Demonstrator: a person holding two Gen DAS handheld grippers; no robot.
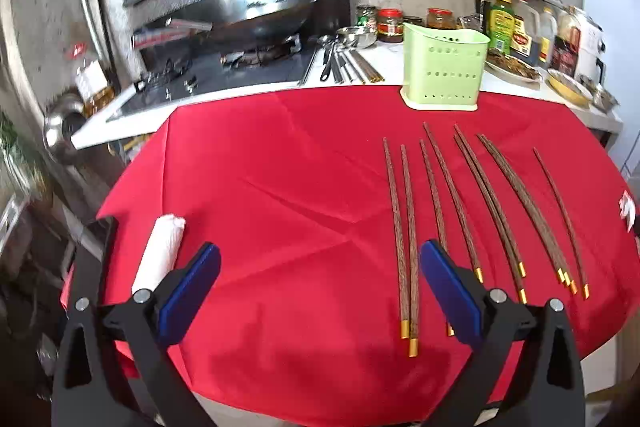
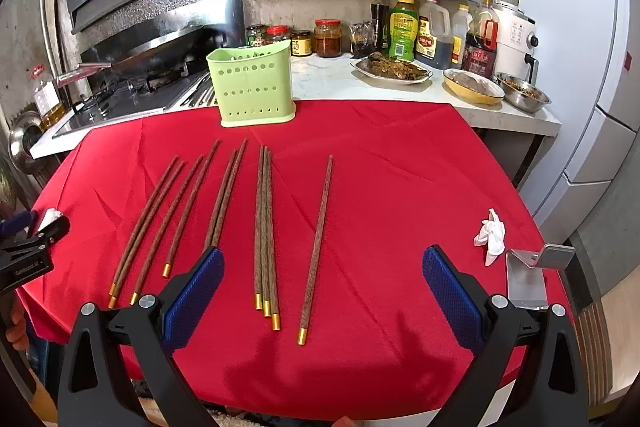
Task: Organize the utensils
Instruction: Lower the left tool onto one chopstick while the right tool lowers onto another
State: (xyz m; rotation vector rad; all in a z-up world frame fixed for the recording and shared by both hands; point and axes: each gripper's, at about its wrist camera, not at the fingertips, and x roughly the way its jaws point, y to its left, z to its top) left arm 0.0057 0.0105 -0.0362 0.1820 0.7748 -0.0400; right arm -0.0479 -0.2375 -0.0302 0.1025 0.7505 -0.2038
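Observation:
Several dark wooden chopsticks (image 1: pixel 460 195) with gold caps lie side by side on a red tablecloth (image 1: pixel 280 167), pointing toward a pale green perforated utensil holder (image 1: pixel 442 67) at the far edge. In the right wrist view the chopsticks (image 2: pixel 264 227) spread across the left and middle, one single chopstick (image 2: pixel 318 247) lying apart to the right, and the holder (image 2: pixel 254 87) stands behind them. My left gripper (image 1: pixel 320 259) is open above the cloth, left of the chopsticks. My right gripper (image 2: pixel 323 263) is open over the near ends of the chopsticks. Nothing sits between either pair of fingers.
A rolled white cloth (image 1: pixel 160 255) lies at the cloth's left edge. A crumpled tissue (image 2: pixel 491 235) and a metal bracket (image 2: pixel 532 275) sit at the right. Behind are a wok (image 1: pixel 256 19) on the stove, metal utensils (image 1: pixel 344 63), sauce bottles (image 2: pixel 404 27) and food dishes (image 2: pixel 394 69).

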